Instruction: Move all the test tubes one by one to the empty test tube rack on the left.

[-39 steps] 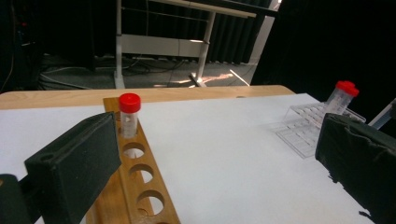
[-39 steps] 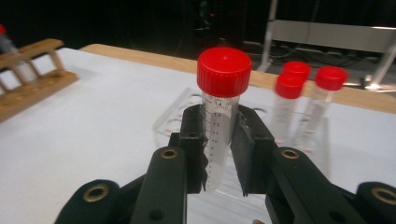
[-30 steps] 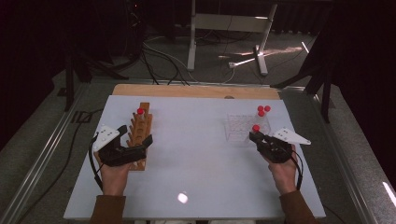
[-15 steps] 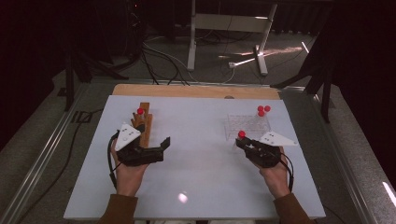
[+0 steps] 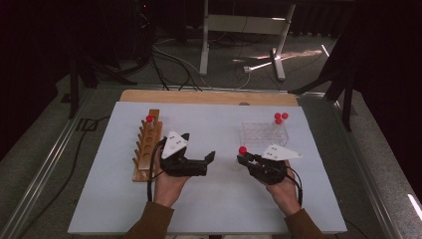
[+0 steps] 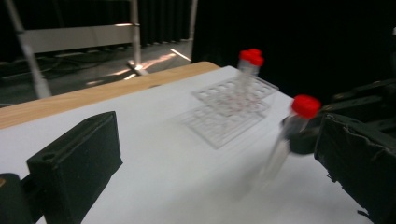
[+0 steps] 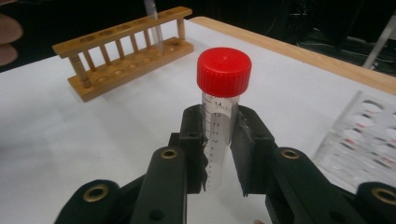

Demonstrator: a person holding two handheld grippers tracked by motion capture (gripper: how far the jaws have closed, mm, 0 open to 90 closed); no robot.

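Between the jaws of the right gripper [image 7: 219, 154] a red-capped tube [image 7: 220, 116] is clamped upright, its cap standing clear above the pads. The left gripper [image 5: 196, 162] is seen with jaws apart and empty. Since the earlier frames both grippers have been drawn inward from the racks toward mid-table — the tube carried off the clear plastic rack [image 5: 263, 133], which suggests a hand-over or a transfer toward the wooden rack [image 5: 148, 144]. Behind the right jaws, the clear rack holds two capped tubes [image 5: 281, 117]; beyond the left jaws, the wooden rack holds one tube [image 5: 150, 119] at its far end.
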